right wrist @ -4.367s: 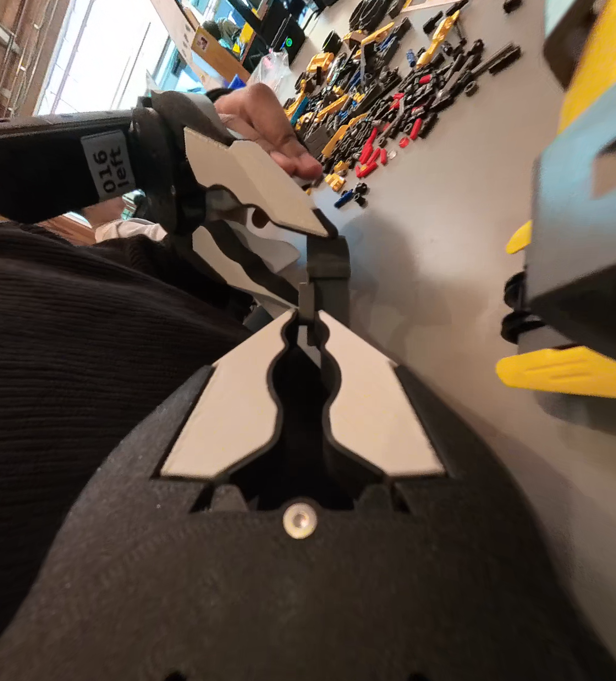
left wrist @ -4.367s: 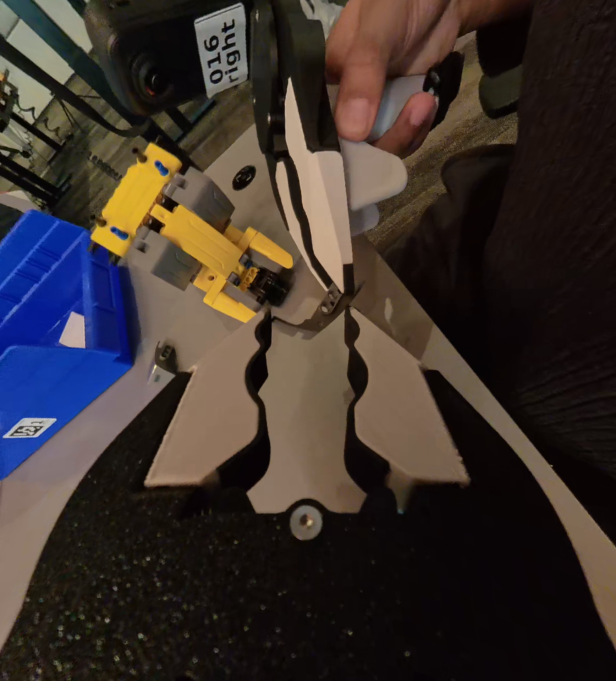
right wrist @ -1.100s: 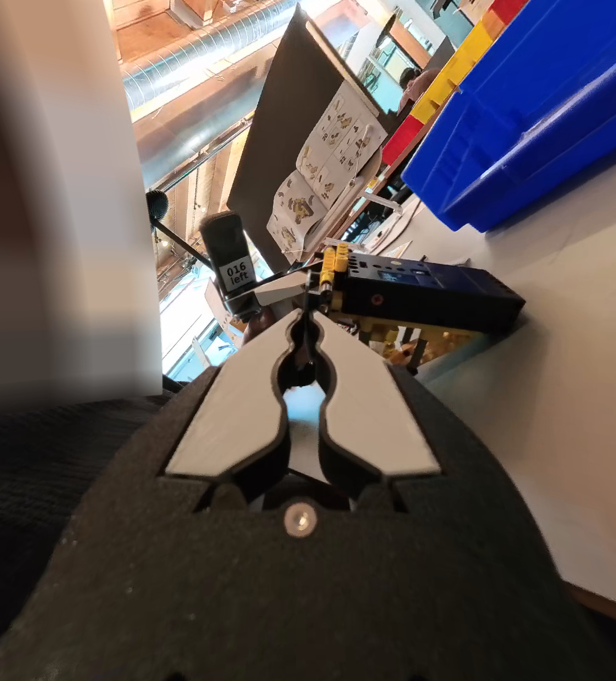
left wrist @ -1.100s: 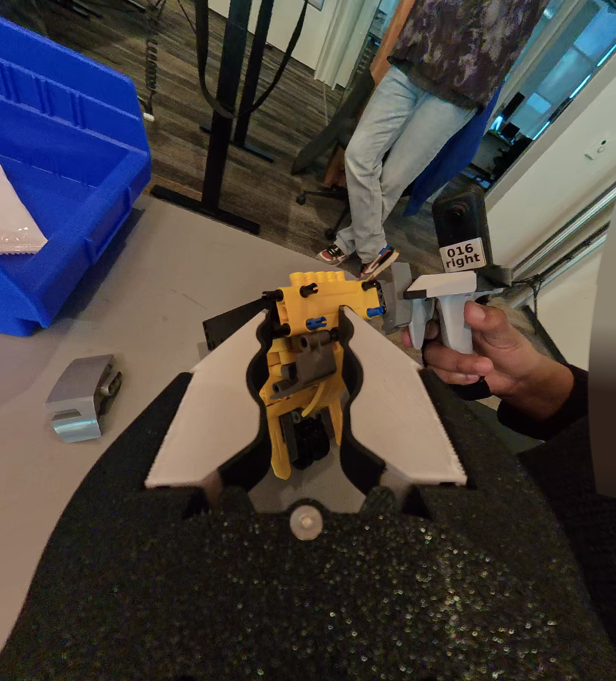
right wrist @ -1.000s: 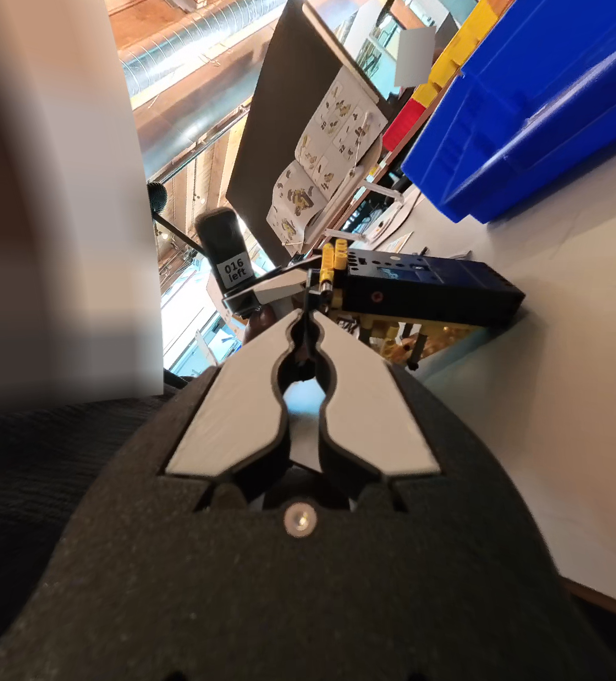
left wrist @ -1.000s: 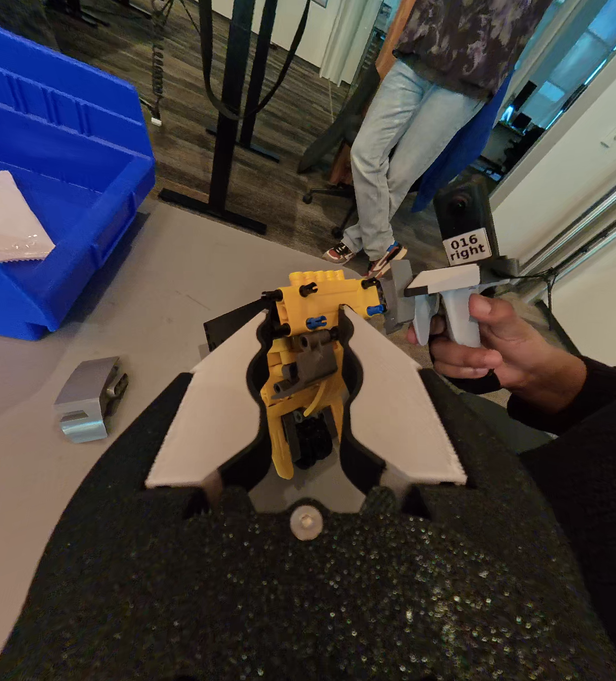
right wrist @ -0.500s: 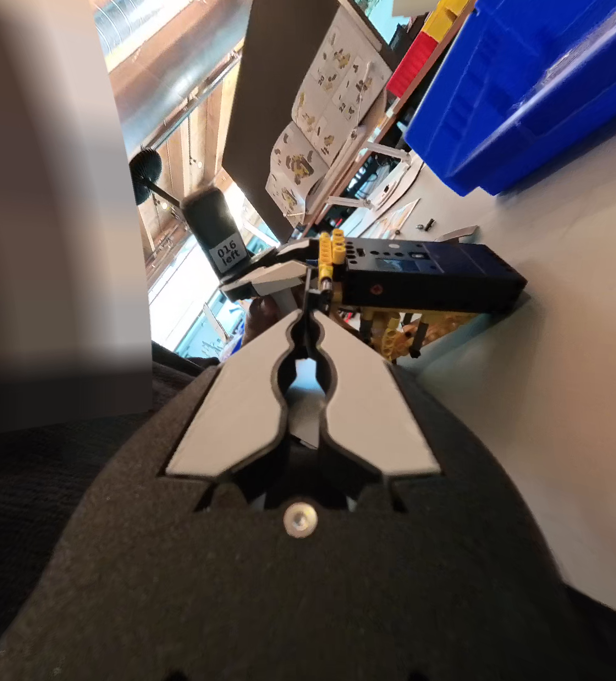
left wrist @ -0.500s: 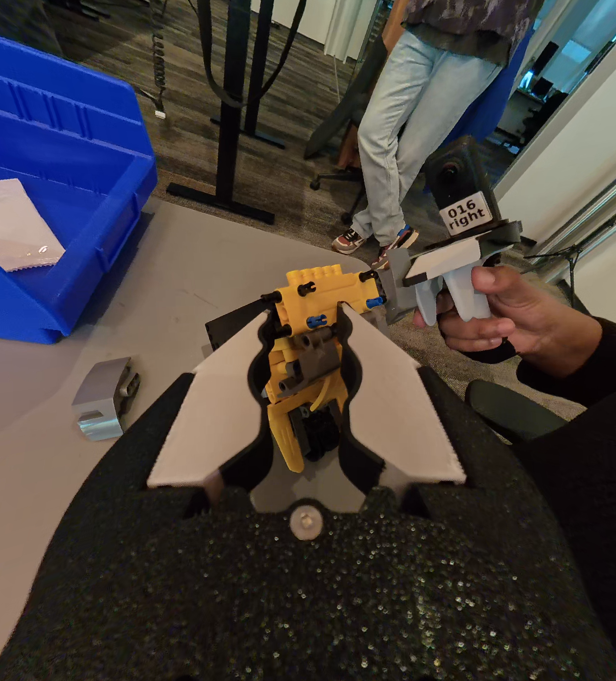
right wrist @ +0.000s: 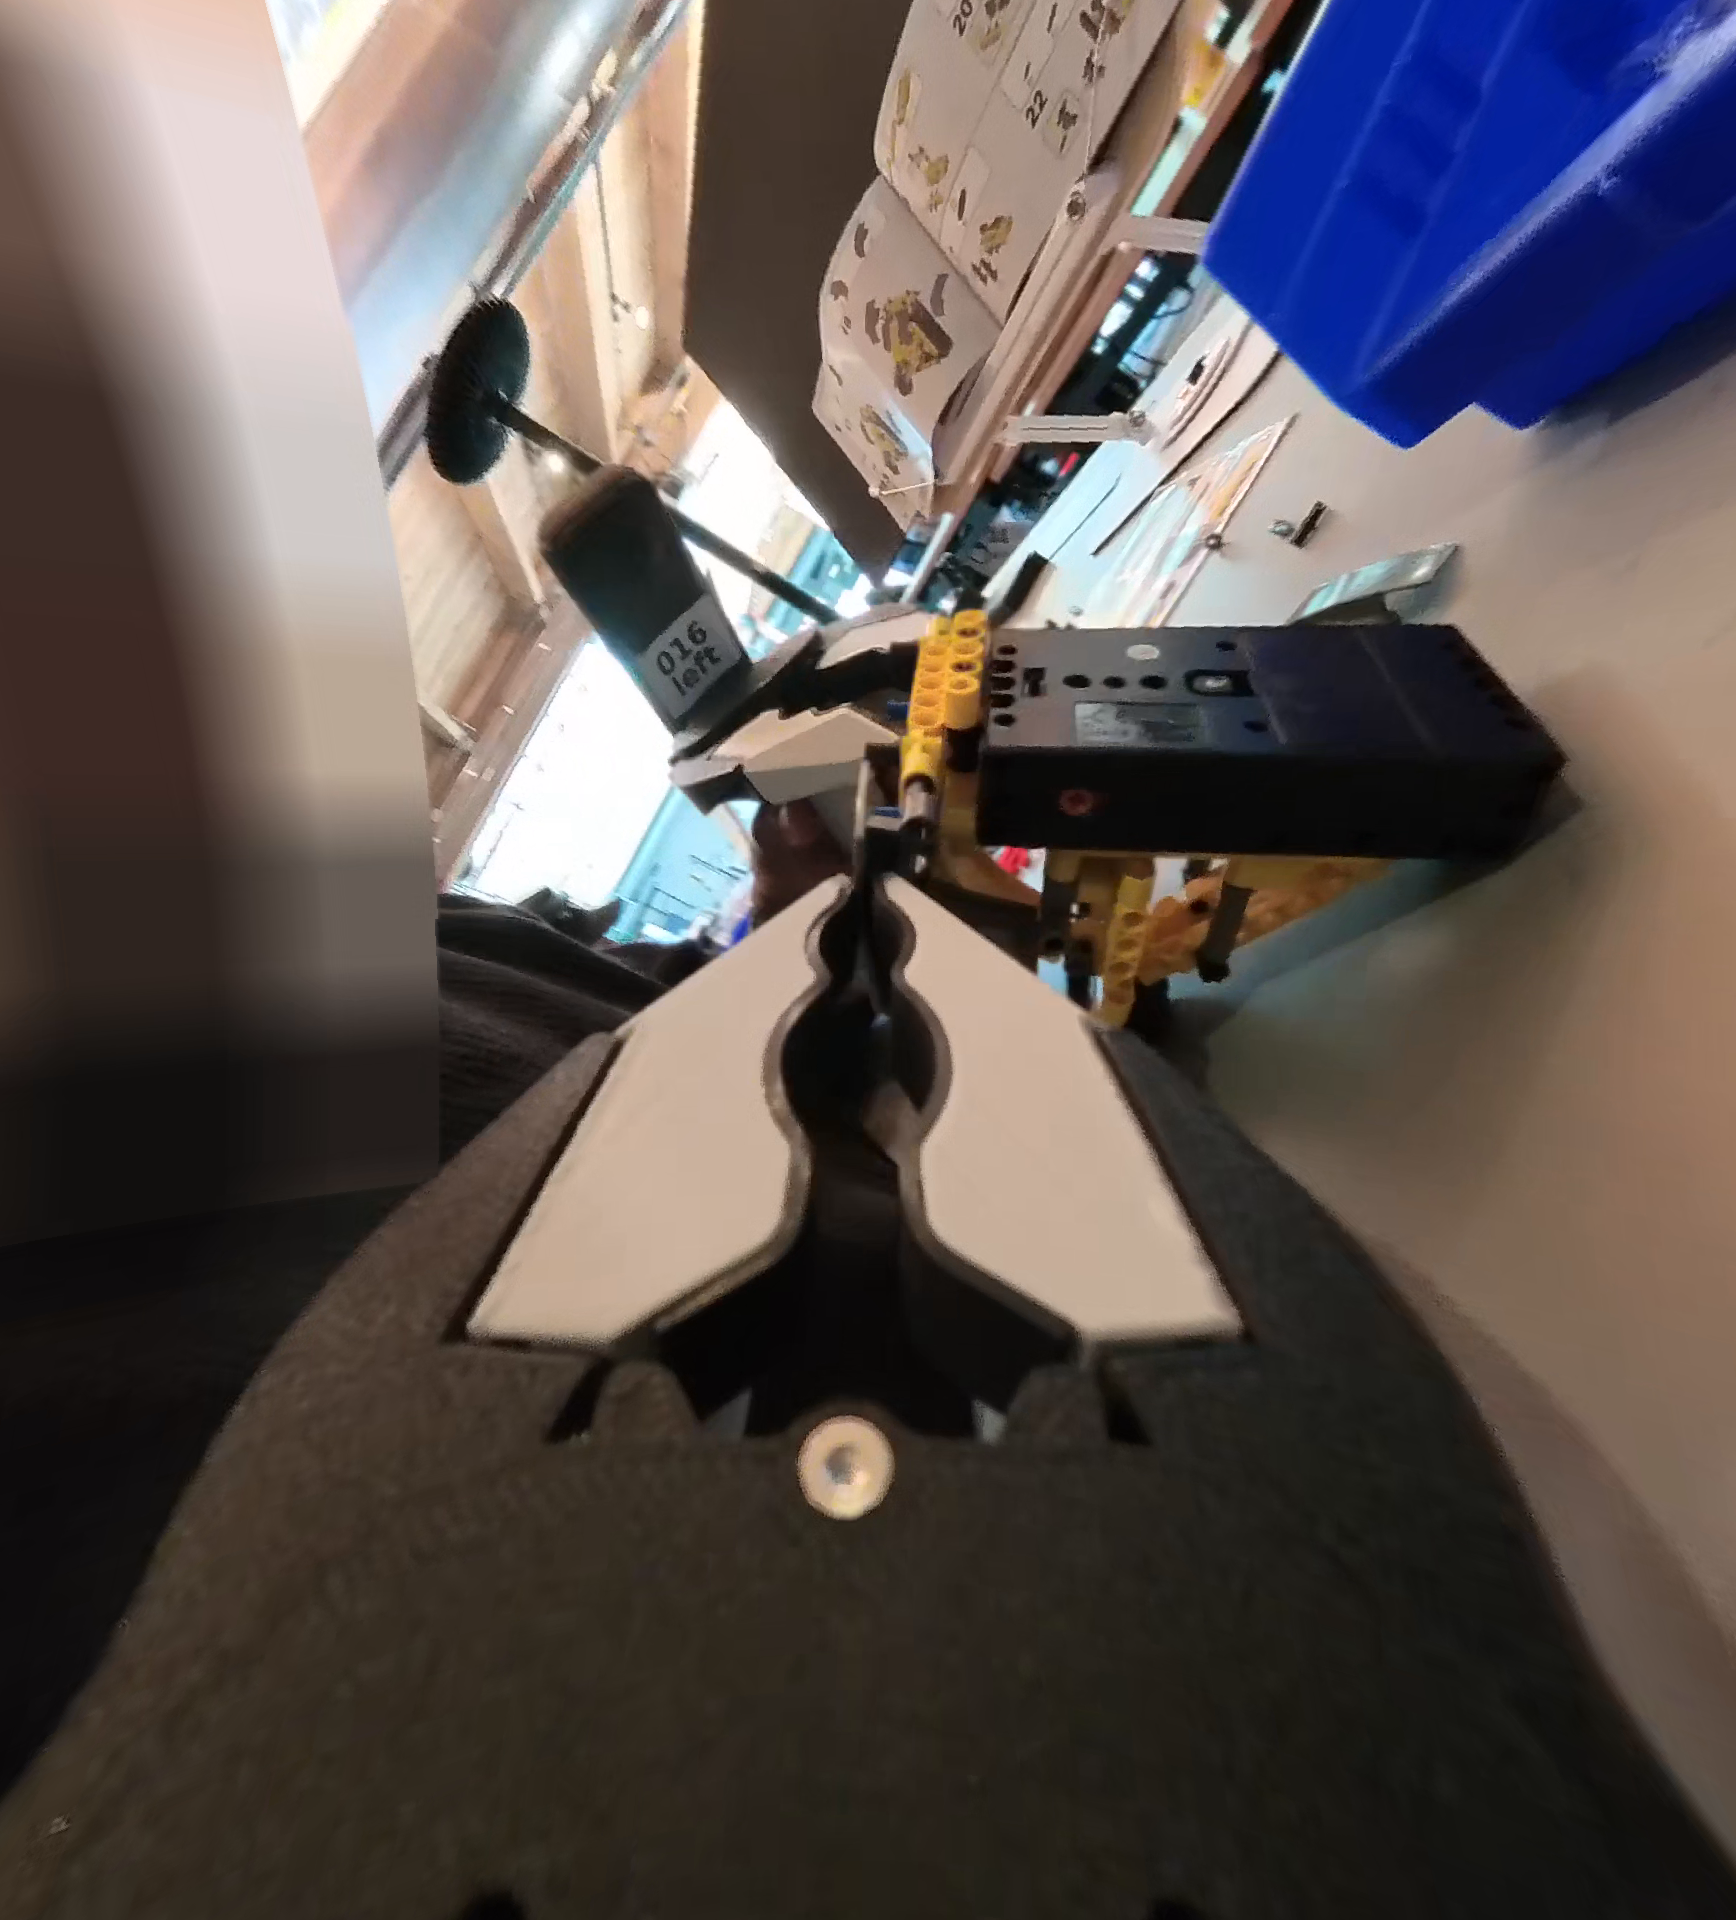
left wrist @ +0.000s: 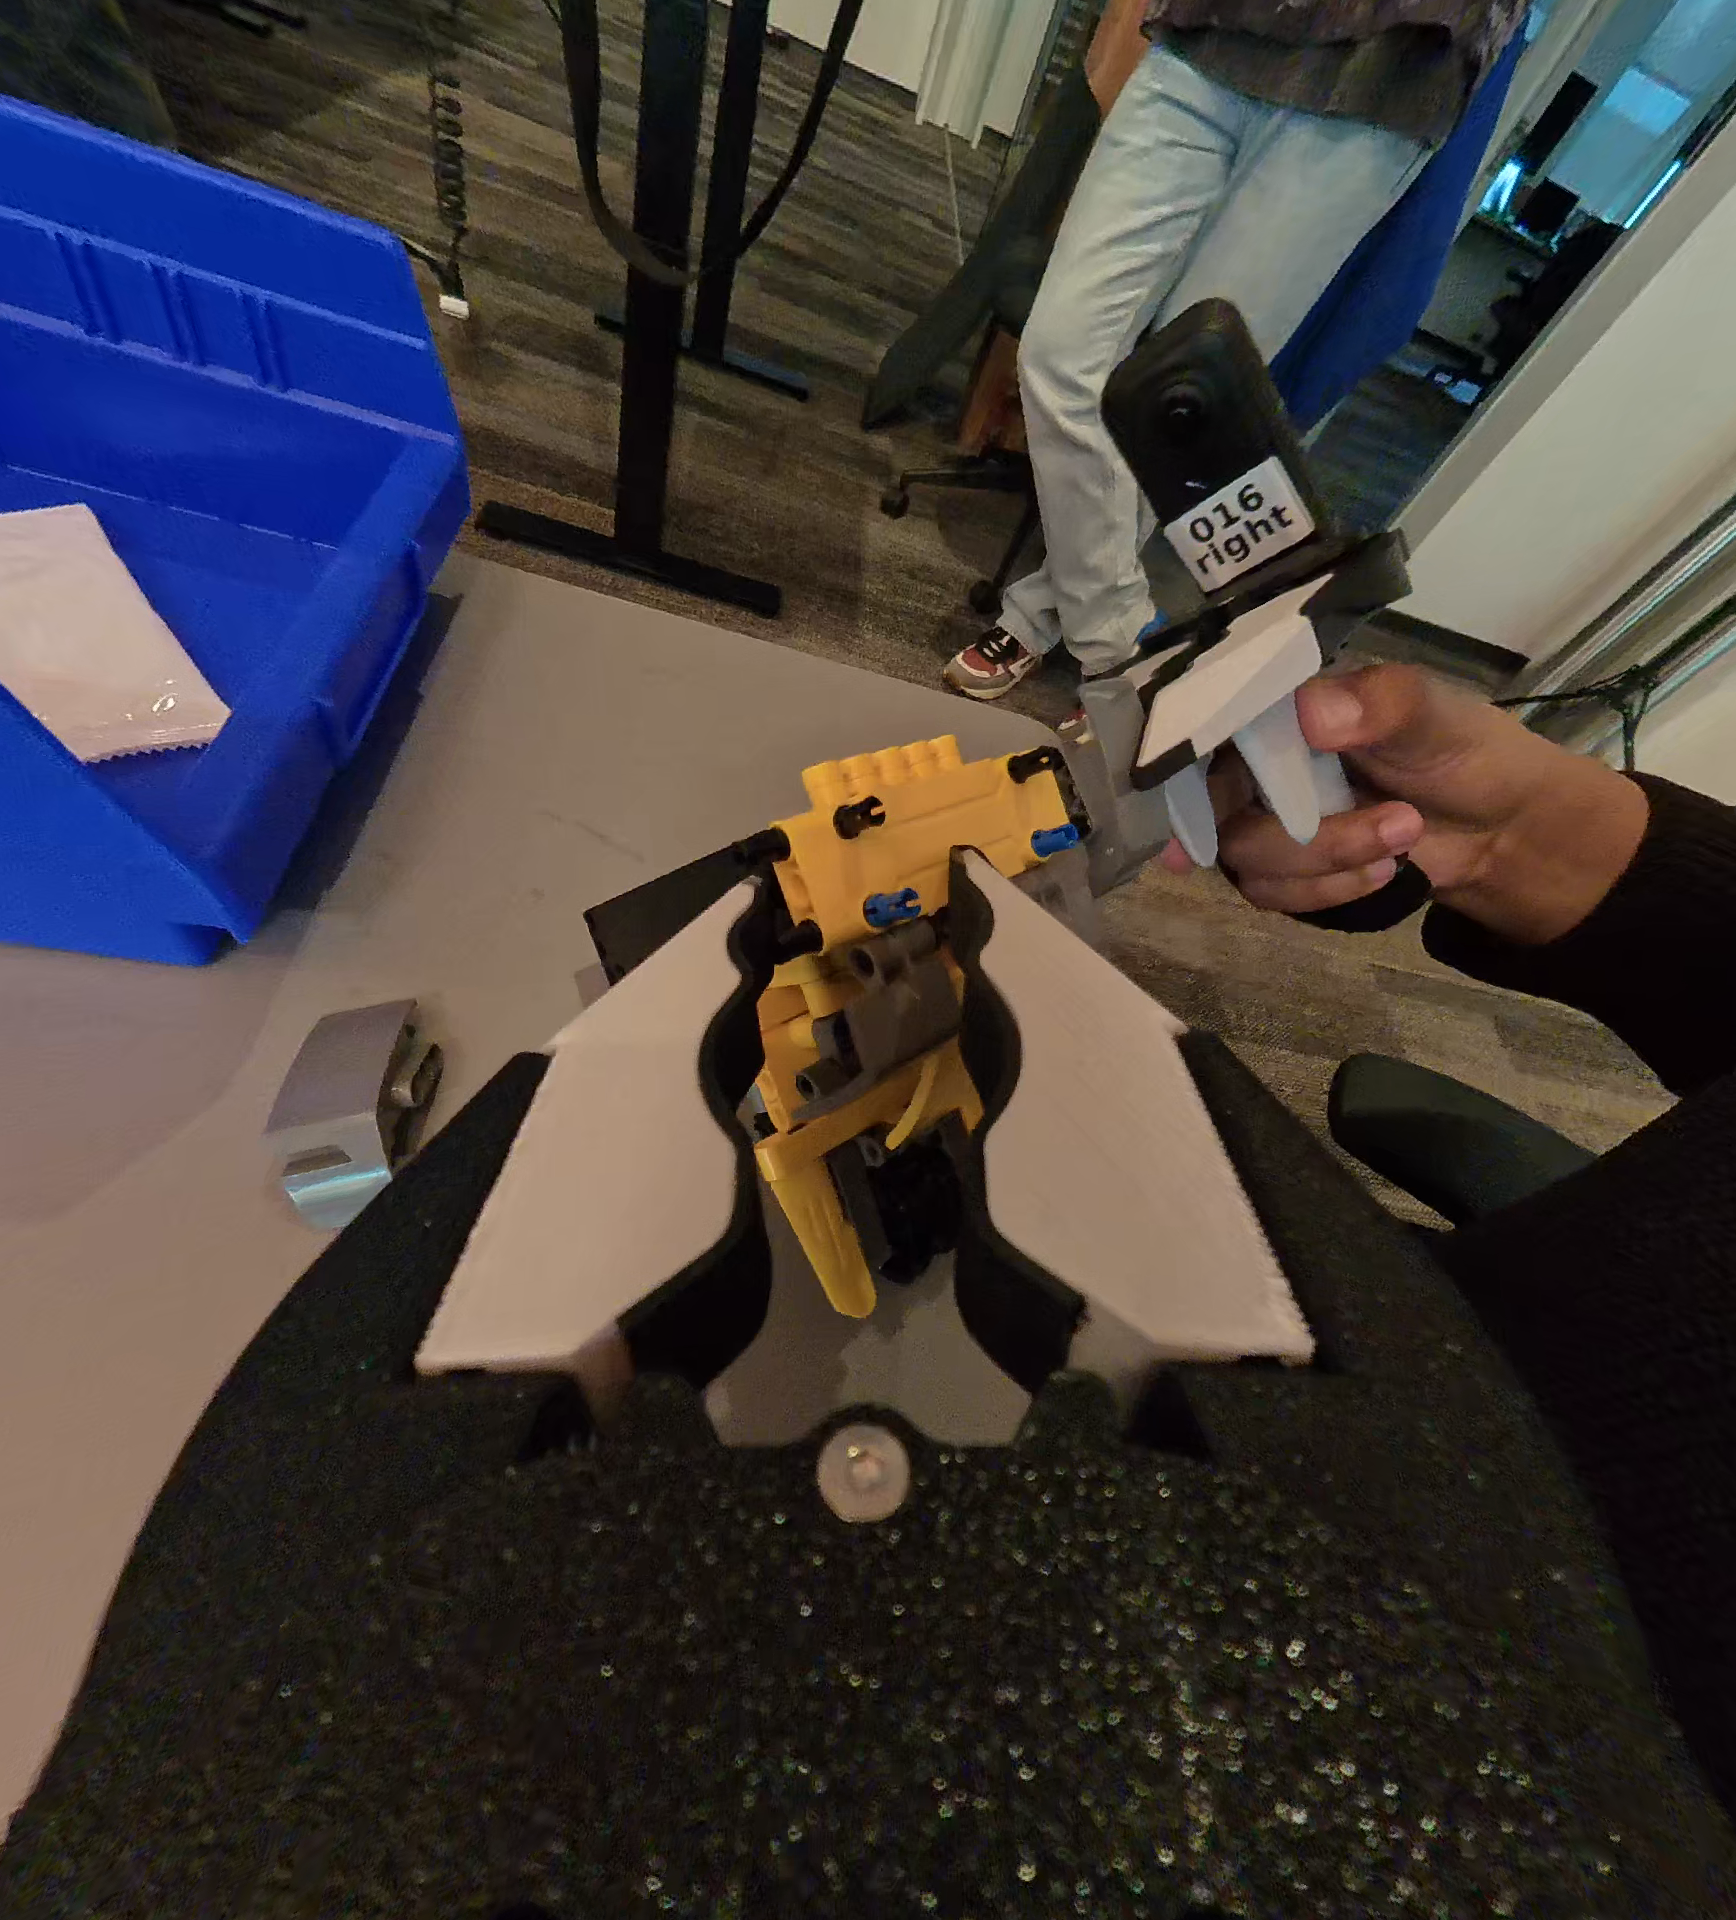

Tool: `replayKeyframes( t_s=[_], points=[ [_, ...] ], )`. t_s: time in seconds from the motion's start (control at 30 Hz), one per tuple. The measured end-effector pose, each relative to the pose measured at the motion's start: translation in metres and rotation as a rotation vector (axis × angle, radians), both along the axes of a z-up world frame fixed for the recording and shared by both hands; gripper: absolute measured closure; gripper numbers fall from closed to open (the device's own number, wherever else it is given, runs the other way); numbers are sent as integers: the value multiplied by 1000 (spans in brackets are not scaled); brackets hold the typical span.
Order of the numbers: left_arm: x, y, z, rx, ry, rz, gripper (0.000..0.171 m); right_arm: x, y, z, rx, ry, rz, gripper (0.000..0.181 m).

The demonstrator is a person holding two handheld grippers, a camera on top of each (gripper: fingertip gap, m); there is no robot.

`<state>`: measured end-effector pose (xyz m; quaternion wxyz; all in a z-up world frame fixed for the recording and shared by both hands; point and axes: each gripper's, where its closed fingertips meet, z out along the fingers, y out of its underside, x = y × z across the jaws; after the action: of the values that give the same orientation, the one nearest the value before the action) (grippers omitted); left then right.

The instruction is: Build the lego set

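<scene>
My left gripper (left wrist: 856, 873) is shut on a yellow brick model (left wrist: 905, 821) with grey and black parts, and holds it just above the grey table (left wrist: 583, 707). My right gripper (right wrist: 869, 883) is shut on a thin flat grey piece (right wrist: 869, 831), seen edge-on, and holds it against the end of the model. The left wrist view shows the right gripper (left wrist: 1155, 748) with a hand on its handle and the grey piece (left wrist: 1118, 800) touching the model's right end. The right wrist view shows the model's black box (right wrist: 1259, 748) and the left gripper (right wrist: 843, 707) behind it.
A blue bin (left wrist: 168, 623) with a white packet (left wrist: 64, 634) stands at the left. A small grey part (left wrist: 344, 1101) lies on the table by my left finger. A person in jeans (left wrist: 1155, 312) stands beyond the table. An open instruction booklet (right wrist: 947, 260) stands at the back. Tip to tip, the grippers are about 7 centimetres apart.
4.4 s ago both grippers met on a small piece while the model lay on the table. Since then the left gripper has taken the model. In the last second the right gripper rose and tilted.
</scene>
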<state>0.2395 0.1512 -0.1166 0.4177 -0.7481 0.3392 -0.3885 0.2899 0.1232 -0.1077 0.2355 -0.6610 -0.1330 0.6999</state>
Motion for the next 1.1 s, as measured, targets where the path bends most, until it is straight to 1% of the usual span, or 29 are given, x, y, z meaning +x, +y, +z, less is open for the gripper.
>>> replayKeyframes(
  t_s=[0.1, 0.17, 0.33, 0.53, 0.73, 0.83, 0.97, 1.1],
  points=[
    [0, 0, 0, -2, 9, -4, 139, 0, 1, 0, -46, 55, 3, 180],
    [-1, 0, 0, -1, 13, -6, 139, 0, 2, 0, -43, 56, -7, 180],
    [-2, 2, -1, 1, 21, 2, 139, -3, 4, 0, 100, -68, -72, 181],
    [-2, 3, -1, 4, 35, -5, 139, -4, 3, -1, 177, -155, -50, 181],
    [-2, 3, -2, 39, 76, 3, 139, -7, 5, -3, 258, -247, -15, 181],
    [-2, 3, -2, 39, 72, -4, 138, -6, 4, -3, 224, -227, 26, 181],
    [2, -2, -2, 33, 62, -60, 139, -6, -2, -4, 177, -165, 170, 181],
    [-1, 4, -2, 48, 79, -51, 140, -6, 7, -3, 182, -210, 219, 181]
  ],
)
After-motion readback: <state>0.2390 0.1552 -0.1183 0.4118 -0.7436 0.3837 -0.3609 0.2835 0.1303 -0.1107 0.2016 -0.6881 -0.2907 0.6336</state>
